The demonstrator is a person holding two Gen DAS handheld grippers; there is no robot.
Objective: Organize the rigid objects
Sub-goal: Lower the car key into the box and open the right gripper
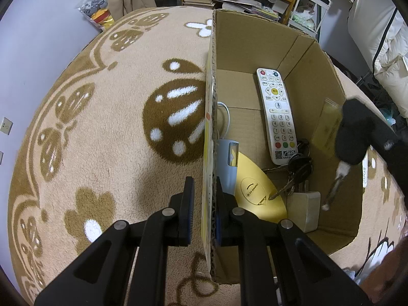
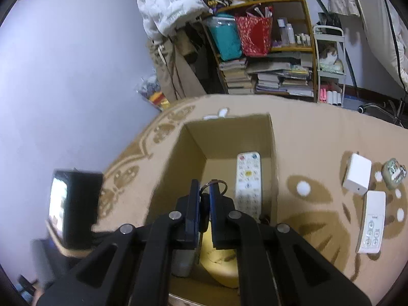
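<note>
Two remotes (image 2: 371, 225) and charger (image 2: 357, 175) on blanket (image 2: 318, 137) (outside box (image 1: 257, 40)); left gripper (image 1: 204, 201) clamped on box wall, right gripper (image 2: 204, 199) clamped on key ring (image 2: 214, 185).

Pale lilac wall (image 2: 76, 76) left of the fingers, cluttered wooden bookshelf (image 2: 265, 51) beyond them, beige patterned blanket (image 1: 114, 127) beneath.

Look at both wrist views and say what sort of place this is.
Probably a lived-in room at home: a crowded bookshelf stacked with books, a patterned plush carpet, and a cardboard box holding a TV remote.
</note>
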